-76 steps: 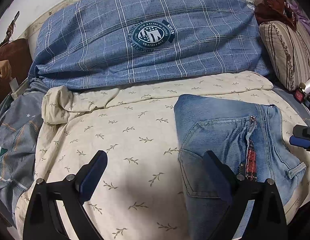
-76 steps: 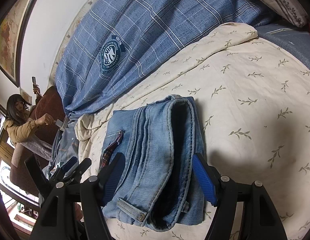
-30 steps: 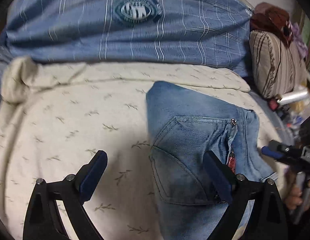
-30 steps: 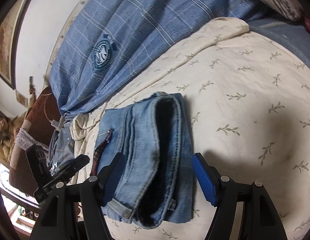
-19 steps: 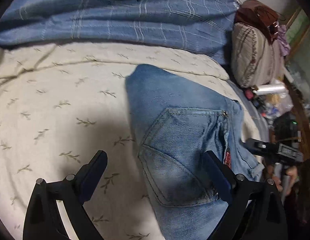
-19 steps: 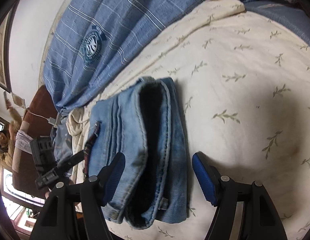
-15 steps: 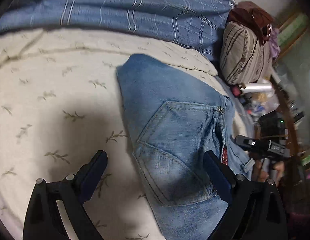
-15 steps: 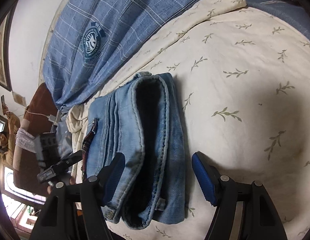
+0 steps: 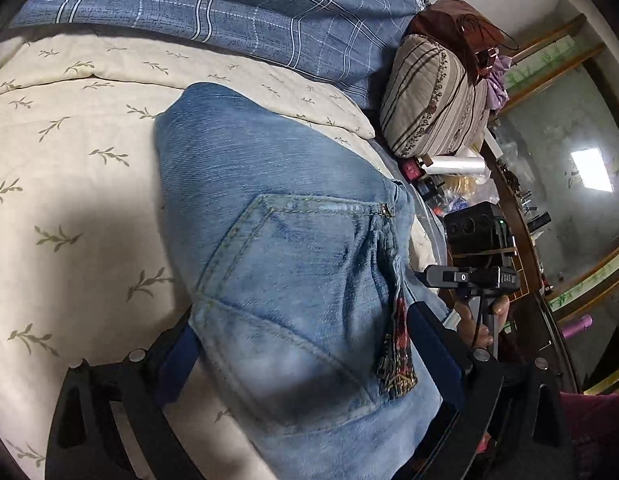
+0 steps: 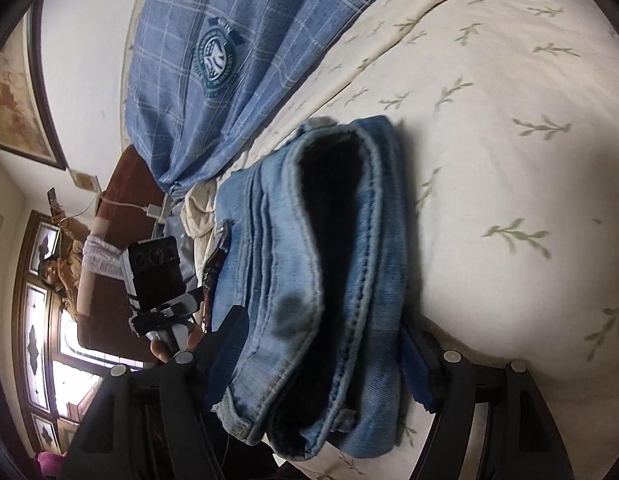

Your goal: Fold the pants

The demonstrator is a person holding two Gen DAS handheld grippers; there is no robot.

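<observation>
1. lying folded into a thick bundle on the cream leaf-print cover (image 9: 69, 184) of the bed, the jeans (image 9: 293, 272) sit toward the cover's near edge, with bare cover all along one side.
2. in the left wrist view the top layer shows a back pocket (image 9: 285, 280) and a dark red patterned strip (image 9: 399, 344) running down beside it.
3. in the right wrist view the bundle's open end faces the camera, stacked denim layers curling around a dark hollow (image 10: 329, 232).
4. the left gripper (image 9: 309, 352) straddles the near end of the jeans, one blue pad at each side of the bundle; its jaws stand wide and i cannot tell whether the pads press on the denim.
5. the right gripper (image 10: 321, 356) likewise has the bundle between its spread fingers, the right pad (image 10: 419, 368) close against the denim edge; whether it grips or only flanks the cloth does not show.
6. each view catches the other tool beyond the jeans, a black camera block (image 9: 475, 228) on a handle held in a hand (image 9: 479, 320).
7. a blue plaid quilt (image 10: 213, 48) with a round crest lies along the far edge of the cover.
8. a striped pillow (image 9: 433, 100) stands at the cover's far right corner, a brown bag (image 9: 449, 20) on top of it.
9. a person (image 10: 73, 256) sits off past the bed's left side, by a window.
</observation>
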